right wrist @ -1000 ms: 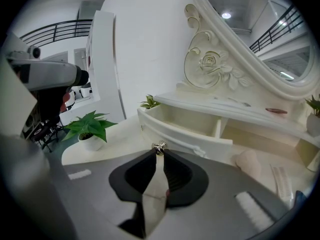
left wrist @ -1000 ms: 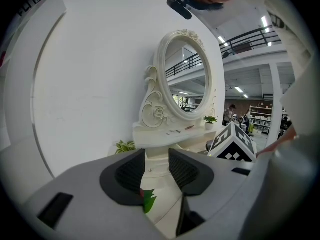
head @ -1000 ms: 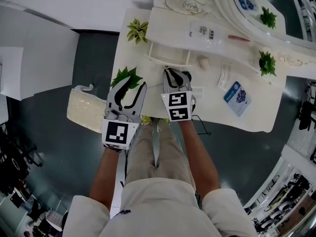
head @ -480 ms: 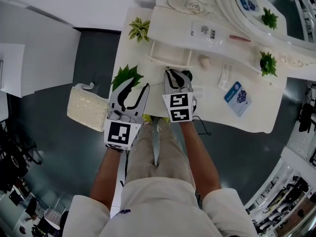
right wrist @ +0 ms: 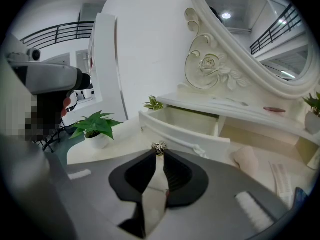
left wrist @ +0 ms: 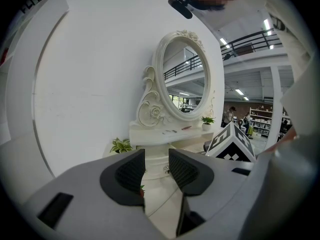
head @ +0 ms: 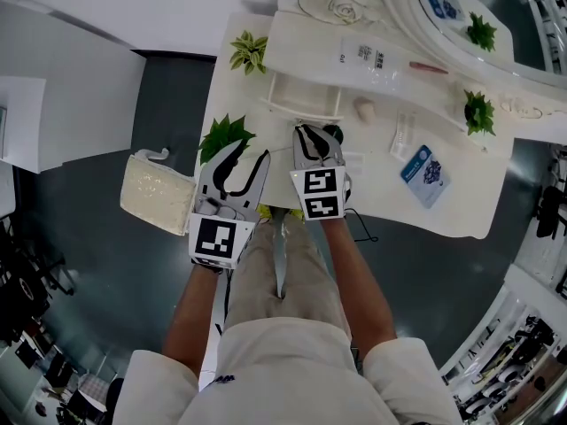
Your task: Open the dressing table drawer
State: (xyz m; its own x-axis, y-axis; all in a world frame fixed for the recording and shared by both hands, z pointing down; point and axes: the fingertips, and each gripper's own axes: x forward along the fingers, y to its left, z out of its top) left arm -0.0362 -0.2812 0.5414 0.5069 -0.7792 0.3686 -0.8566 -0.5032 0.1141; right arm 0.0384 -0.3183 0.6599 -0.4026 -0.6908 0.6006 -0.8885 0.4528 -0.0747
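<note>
The white dressing table (head: pixel 461 211) has a small drawer (head: pixel 306 106) standing pulled out from under its shelf. In the right gripper view the open drawer (right wrist: pixel 186 128) shows an empty inside. Its small metal knob (right wrist: pixel 159 147) is pinched at the tips of my right gripper (right wrist: pixel 158 156), which is shut on it. Seen from the head camera, the right gripper (head: pixel 308 133) points at the drawer's front. My left gripper (head: pixel 251 155) hovers just left of it over the table's edge. Its jaws (left wrist: pixel 156 170) stand apart with nothing between them.
A potted plant (head: pixel 226 137) stands right beside the left gripper, another plant (head: pixel 248 51) at the far corner, a third (head: pixel 478 113) to the right. A blue packet (head: pixel 425 173) and a pink item (head: pixel 363 110) lie on the tabletop. An upholstered stool (head: pixel 158 193) sits left of the table.
The left gripper has drifted slightly toward the right one. The right gripper and the drawer stay as they were.
</note>
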